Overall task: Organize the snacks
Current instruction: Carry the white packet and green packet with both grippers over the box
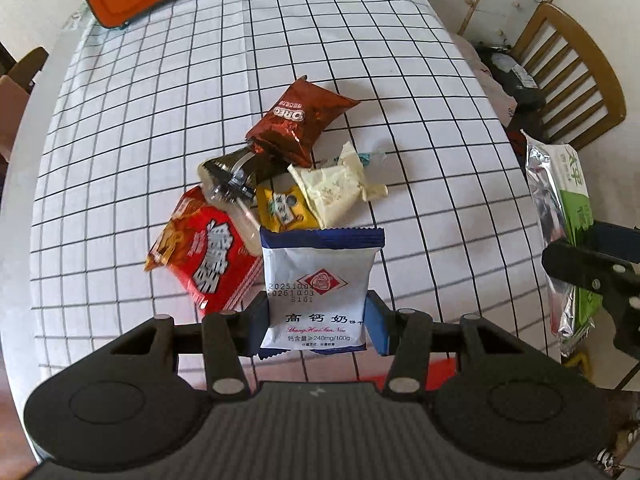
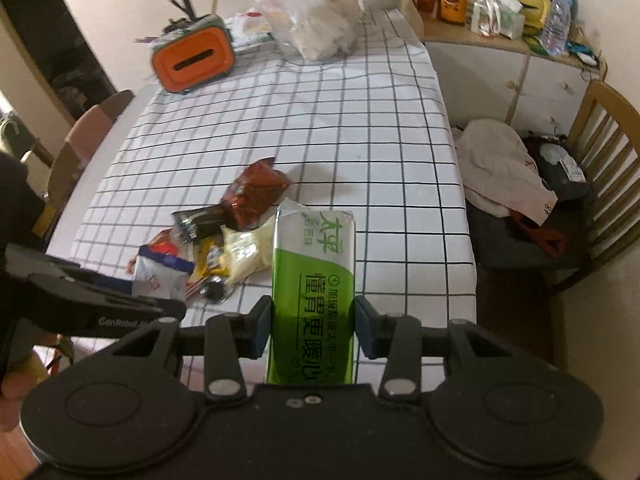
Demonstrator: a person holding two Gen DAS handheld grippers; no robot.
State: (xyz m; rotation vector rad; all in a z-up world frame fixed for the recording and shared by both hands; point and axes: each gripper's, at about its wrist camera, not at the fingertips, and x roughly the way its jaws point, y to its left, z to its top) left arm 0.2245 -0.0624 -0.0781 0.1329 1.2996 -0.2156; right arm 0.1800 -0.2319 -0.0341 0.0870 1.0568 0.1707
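My left gripper [image 1: 318,322] is shut on a white and blue biscuit packet [image 1: 320,276], held upright above the table's near edge. My right gripper [image 2: 314,326] is shut on a green and white cracker pack [image 2: 314,280]; this pack also shows in the left wrist view [image 1: 568,216] at the right. A heap of snacks lies on the checked tablecloth [image 1: 360,40]: a brown Oreo pack [image 1: 298,118], a red noodle pack [image 1: 204,256], a yellow packet [image 1: 284,208], a cream packet [image 1: 332,188] and a dark packet [image 1: 232,176]. The left gripper [image 2: 120,300] with its packet shows at the left of the right wrist view.
An orange tissue box [image 2: 192,58] and a clear plastic bag [image 2: 312,12] stand at the table's far end. A wooden chair [image 2: 600,152] with clothes is at the right. A cabinet [image 2: 500,68] with bottles is behind. Another chair [image 2: 84,140] stands at the left.
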